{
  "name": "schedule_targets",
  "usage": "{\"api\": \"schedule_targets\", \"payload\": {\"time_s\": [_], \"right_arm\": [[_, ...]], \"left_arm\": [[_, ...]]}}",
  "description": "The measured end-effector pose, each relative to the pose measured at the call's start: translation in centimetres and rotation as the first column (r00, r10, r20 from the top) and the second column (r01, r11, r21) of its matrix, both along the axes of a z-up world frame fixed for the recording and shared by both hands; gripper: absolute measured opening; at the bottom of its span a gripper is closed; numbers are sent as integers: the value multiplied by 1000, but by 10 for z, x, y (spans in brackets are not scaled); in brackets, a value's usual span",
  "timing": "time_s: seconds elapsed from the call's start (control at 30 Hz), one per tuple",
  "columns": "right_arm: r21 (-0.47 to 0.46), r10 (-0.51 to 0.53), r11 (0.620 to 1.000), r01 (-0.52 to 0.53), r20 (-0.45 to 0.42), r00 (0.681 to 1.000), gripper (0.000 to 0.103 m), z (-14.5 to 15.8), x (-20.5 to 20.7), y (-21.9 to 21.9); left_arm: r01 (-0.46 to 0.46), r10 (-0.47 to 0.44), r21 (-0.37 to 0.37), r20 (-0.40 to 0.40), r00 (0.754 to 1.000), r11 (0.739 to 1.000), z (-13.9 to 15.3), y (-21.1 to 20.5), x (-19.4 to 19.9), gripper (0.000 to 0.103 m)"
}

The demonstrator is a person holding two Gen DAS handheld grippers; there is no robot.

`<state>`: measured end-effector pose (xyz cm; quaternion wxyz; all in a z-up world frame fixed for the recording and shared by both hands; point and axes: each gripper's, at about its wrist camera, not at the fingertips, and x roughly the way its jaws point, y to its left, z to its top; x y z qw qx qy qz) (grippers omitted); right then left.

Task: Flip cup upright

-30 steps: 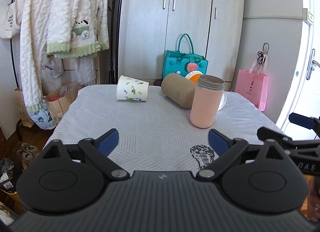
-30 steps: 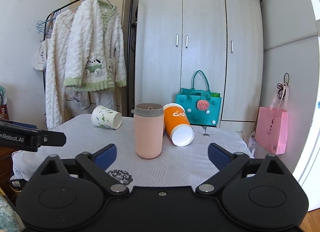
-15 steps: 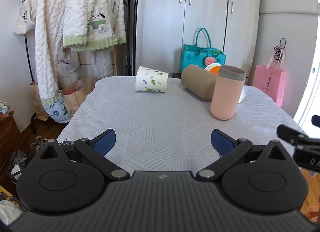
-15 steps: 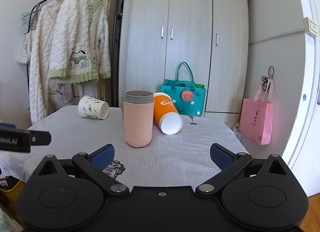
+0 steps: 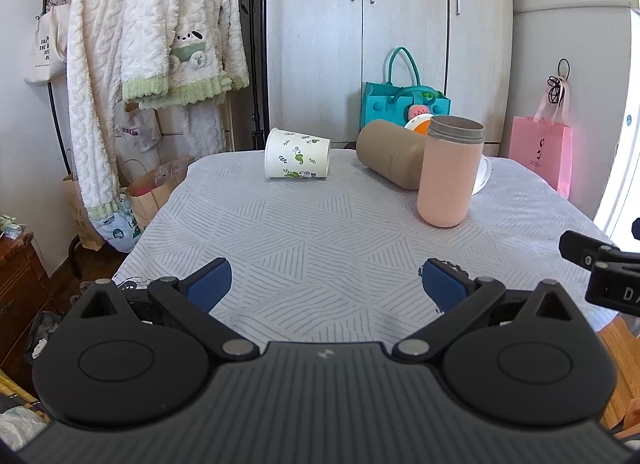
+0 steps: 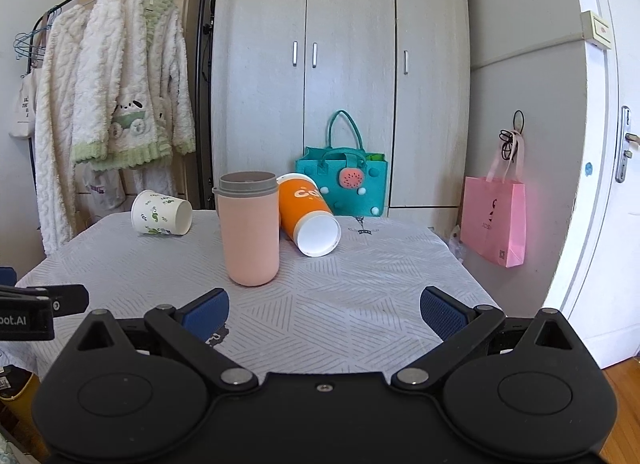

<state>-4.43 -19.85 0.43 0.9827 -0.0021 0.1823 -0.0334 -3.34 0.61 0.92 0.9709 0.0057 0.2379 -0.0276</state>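
both grippers hang back at the near edge of the grey patterned tablecloth, left gripper with its blue pads spread wide and nothing between them, right gripper the same, released and empty. out on the cloth, a white paper cup with green leaf print lies on its side at the far left, well apart from the rest. an orange paper cup with a white inside lies tipped too, mouth toward the right camera, just beside the upright pink tumbler with a grey rim. a tan cylinder lies behind the tumbler. these paper cups look light and thin-walled, easy to crush, likely to roll. best bet: pinch gently across the body near the stiffer rim, then swing it up.
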Motion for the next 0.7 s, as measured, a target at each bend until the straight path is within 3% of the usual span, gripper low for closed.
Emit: {"api": "schedule_targets", "payload": {"time_s": [0.7], "right_arm": [[-11,-13,1000,13,-2,1000,103,1,-3,-3]], "left_arm": [[-11,11,7,-29,1000,1000,0,4,3,103]]}}
